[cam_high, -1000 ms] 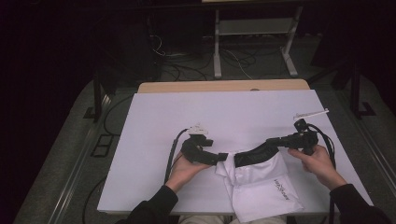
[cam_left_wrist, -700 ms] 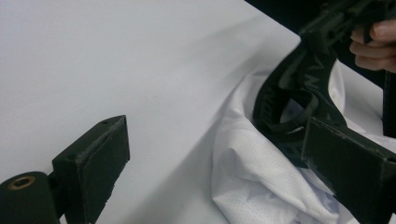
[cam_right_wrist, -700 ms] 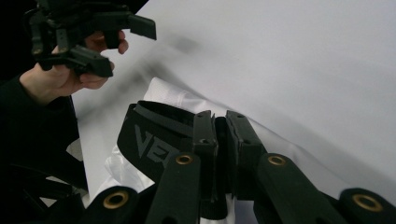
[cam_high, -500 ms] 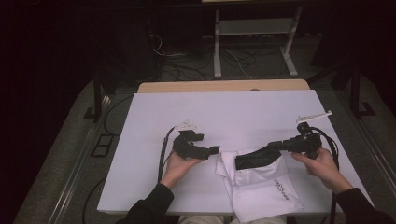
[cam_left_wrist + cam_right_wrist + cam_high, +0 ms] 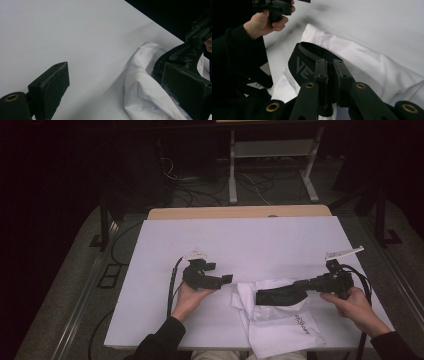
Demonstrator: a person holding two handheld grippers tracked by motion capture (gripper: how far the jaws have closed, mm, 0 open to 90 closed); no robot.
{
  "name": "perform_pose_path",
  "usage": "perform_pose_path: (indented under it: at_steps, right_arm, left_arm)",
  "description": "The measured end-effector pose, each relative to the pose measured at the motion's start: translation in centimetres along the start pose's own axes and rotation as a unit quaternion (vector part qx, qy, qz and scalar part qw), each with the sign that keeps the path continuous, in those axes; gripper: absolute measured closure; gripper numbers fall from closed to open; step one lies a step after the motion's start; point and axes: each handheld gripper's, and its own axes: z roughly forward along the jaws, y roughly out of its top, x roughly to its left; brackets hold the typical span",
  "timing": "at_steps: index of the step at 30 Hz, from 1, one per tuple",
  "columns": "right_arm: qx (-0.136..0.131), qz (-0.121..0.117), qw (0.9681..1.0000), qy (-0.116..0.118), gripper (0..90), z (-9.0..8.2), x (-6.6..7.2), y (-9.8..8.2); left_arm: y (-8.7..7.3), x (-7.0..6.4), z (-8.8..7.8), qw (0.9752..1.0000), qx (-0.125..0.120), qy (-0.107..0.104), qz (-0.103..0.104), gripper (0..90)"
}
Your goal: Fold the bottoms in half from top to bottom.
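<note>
A white garment (image 5: 282, 327) lies crumpled at the table's near right and hangs over the near edge. Its black band (image 5: 275, 296) carries grey letters (image 5: 299, 62). My right gripper (image 5: 300, 287) reaches in from the right and is shut on that band (image 5: 328, 67). My left gripper (image 5: 225, 279) sits just left of the garment, and its jaws have just been opening. They stand wide (image 5: 115, 75), with bare table and a fold of white cloth (image 5: 142, 95) between them, and the pads press on nothing.
The table wears a white cover (image 5: 240, 240), with a wooden strip (image 5: 240, 212) along its far edge. Beyond it, in the dark, are cables on the floor and a metal stand (image 5: 270, 165). Cables trail from both grippers.
The left gripper has let go of the garment's edge and drawn a little left, its jaws wider. The right gripper has moved right and toward the near edge, with the band in it.
</note>
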Motion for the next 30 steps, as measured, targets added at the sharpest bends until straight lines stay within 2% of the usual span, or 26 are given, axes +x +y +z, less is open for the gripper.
perform_pose_path:
  at_steps: [8, 13, 18, 25, 30]
  right_arm:
    - [0.013, -0.005, 0.9998, 0.013, 80.3, -0.3, 0.7, -1.2]
    - [0.021, -0.016, 0.9994, 0.025, 80.2, -0.5, 1.2, -2.0]
    - [0.034, -0.028, 0.9987, 0.025, 80.1, -0.6, 1.8, -2.8]
    - [0.057, -0.046, 0.9969, 0.03, 79.7, -0.6, 2.4, -3.6]
    - [0.082, -0.06, 0.9942, 0.035, 79.2, -0.6, 2.9, -4.1]
  left_arm:
    - [-0.1, -0.1, 0.1, 1.0, 0.004, -0.003, 0.002, 7.1]
    - [-0.1, -0.1, 0.2, 1.0, 0.008, -0.003, 0.002, 7.1]
    - [-0.2, -0.1, 0.4, 0.9999, 0.012, -0.004, 0.004, 7.0]
    - [-0.2, -0.2, 0.5, 0.9998, 0.018, -0.006, 0.007, 7.1]
    - [-0.3, -0.2, 0.6, 0.9998, 0.019, -0.006, 0.006, 7.1]
